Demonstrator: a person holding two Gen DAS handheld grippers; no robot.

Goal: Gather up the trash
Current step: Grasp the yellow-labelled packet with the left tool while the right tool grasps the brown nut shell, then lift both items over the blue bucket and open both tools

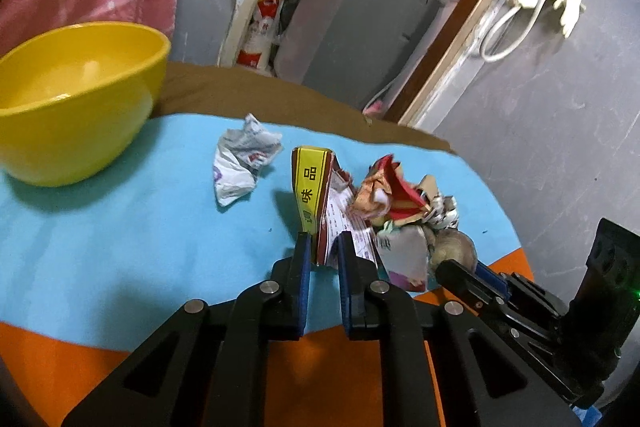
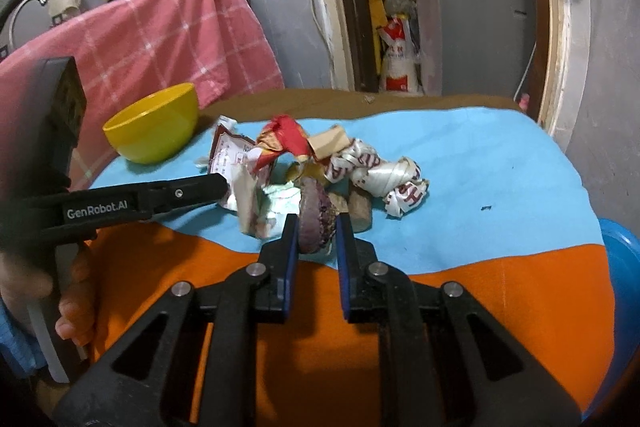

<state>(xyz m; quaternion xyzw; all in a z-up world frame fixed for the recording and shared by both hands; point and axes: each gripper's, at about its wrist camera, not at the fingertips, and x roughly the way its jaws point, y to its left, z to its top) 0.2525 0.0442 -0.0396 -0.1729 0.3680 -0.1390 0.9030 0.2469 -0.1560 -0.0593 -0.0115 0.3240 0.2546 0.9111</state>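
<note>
A brown seasoning packet point(image 1: 316, 195) with a yellow strip stands on edge on the blue and orange cloth point(image 1: 120, 247). My left gripper point(image 1: 324, 241) is shut on its near end. Just right of it lies a heap of crumpled wrappers point(image 1: 396, 203). In the right wrist view my right gripper point(image 2: 317, 223) is shut on a round purple-brown lump point(image 2: 316, 215) at the near side of that heap. The left gripper point(image 2: 220, 187) comes in from the left there, holding the packet point(image 2: 230, 151). The yellow bowl point(image 1: 80, 99) stands at the far left and looks empty.
A crumpled white wrapper point(image 1: 244, 159) lies alone between bowl and packet. White printed ribbon scraps point(image 2: 384, 179) sit at the heap's right. A blue basin rim point(image 2: 624, 267) shows past the table's right edge. A pink checked cloth point(image 2: 160, 39) hangs behind the bowl. A hand point(image 2: 76, 291) holds the left gripper.
</note>
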